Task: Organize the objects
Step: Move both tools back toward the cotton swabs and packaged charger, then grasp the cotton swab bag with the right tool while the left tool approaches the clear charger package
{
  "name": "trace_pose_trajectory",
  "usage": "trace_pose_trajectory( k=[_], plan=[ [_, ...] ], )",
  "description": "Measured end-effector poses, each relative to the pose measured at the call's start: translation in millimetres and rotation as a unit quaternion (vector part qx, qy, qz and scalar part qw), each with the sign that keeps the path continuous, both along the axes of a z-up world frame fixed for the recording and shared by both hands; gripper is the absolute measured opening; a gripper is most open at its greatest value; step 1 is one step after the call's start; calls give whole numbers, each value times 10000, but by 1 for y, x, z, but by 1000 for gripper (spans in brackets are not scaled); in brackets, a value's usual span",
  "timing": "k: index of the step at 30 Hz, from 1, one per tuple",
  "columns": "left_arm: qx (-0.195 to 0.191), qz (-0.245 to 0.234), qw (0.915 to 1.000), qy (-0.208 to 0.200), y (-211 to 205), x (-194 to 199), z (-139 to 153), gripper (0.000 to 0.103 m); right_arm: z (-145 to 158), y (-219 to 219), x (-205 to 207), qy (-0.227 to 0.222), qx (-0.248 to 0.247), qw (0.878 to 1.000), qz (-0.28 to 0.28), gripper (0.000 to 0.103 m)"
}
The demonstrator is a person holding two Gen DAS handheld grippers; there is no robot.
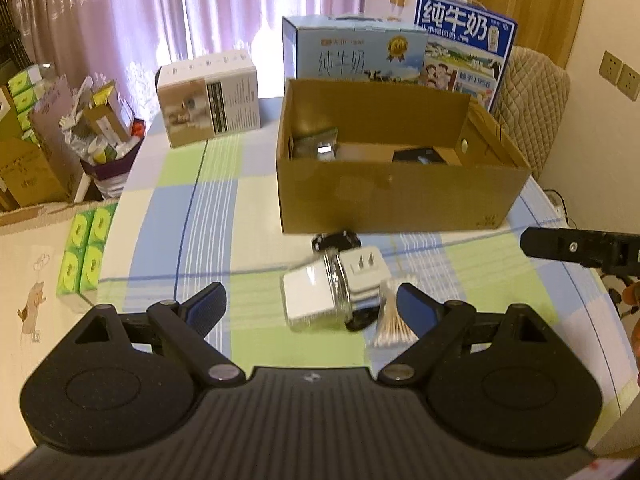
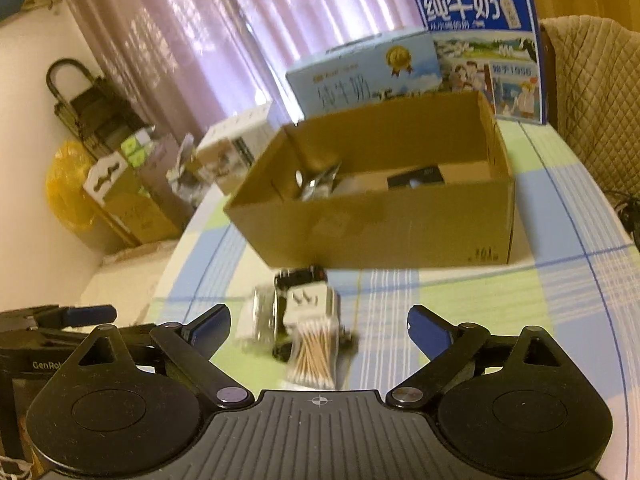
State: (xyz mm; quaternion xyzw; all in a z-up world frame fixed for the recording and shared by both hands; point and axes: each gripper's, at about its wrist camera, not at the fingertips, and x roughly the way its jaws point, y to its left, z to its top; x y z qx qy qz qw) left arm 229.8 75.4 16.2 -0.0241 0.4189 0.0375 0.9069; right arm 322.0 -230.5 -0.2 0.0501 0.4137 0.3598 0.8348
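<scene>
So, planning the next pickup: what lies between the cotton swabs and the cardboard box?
The white plug adapter and a small black item, seen in both wrist views.

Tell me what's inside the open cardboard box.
Inside the cardboard box lie a crinkled silvery packet at its left end and a black object toward the right, with bare cardboard floor between. The front wall hides whatever lies close behind it.

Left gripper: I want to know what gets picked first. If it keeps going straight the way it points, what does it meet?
Probably the white plug adapter, lying between the open left gripper fingers' line on the table; the cotton swabs sit just right of it. Depth is uncertain.
</scene>
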Motion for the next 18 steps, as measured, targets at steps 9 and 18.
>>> trace_pose_trajectory(
  k=[9,18],
  plan=[
    [-105,-55,9996,254,-1,-15,-18,90,-24,12,-19,334,-388,9982,303,93],
    [-150,12,9989,450,2,-23,-32,90,-44,22,-30,426,-650,9961,413,92]
  ],
)
